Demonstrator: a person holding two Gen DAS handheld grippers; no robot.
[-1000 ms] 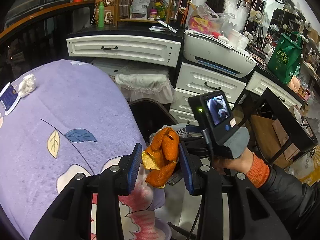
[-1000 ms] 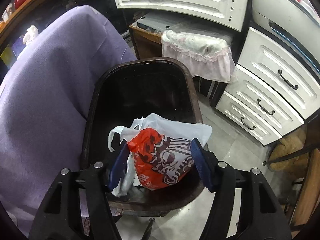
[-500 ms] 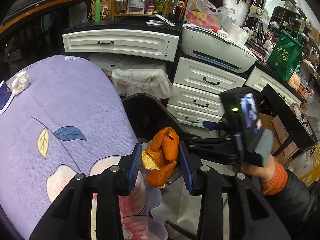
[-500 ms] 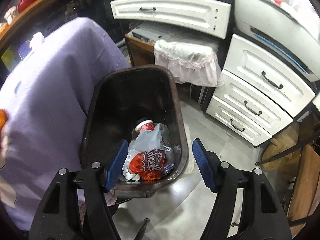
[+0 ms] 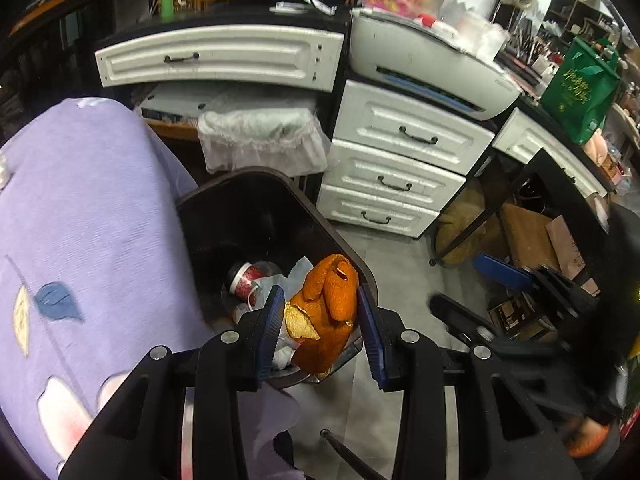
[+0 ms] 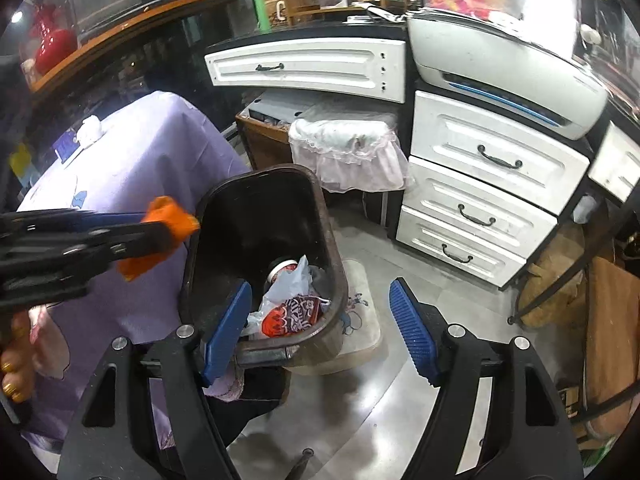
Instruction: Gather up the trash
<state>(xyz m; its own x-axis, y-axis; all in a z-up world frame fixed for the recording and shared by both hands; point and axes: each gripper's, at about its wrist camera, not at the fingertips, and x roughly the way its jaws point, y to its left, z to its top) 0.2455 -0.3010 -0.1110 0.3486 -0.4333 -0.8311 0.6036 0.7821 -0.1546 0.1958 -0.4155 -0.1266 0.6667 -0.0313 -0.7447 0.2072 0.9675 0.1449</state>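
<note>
Item: orange peel (image 5: 328,312), one piece. Bright orange, curled and crumpled, pale yellow pith showing on its lower left flap. Location: clamped between the two blue pads of the left gripper (image 5: 320,330), both pads pressing its sides, at the 6 o'clock centre of the left wrist view. It hangs over the near rim of the trash bin (image 5: 352,264). In the right wrist view the same peel (image 6: 168,220) shows at 9 o'clock, just beside the bin's left rim.

Item: right gripper (image 6: 324,328), one. Jaws spread wide and opening, nothing between the pads; the bin's near corner lies below the gap. The left pad overlaps the bin's near rim in view; contact cannot be told.

Item: trash bin, one. Dark brown, rectangular with rounded corners, standing on the grey floor (image 6: 360,400) beside the table. Contents, counted: one red-and-white printed wrapper (image 6: 292,316), one white plastic bag (image 6: 288,280), one red cup with pale lid (image 5: 242,280).

Item: table under purple cloth (image 5: 80,220), one, at 9 o'clock, leaf and flower print.

Item: white drawers (image 5: 396,160), a stack of three at 1 o'clock, beyond the bin.

Item: printer (image 5: 432,68), one, grey, on top of the stack.

Item: green bag (image 5: 580,92), one, at 2 o'clock, farthest.
</note>
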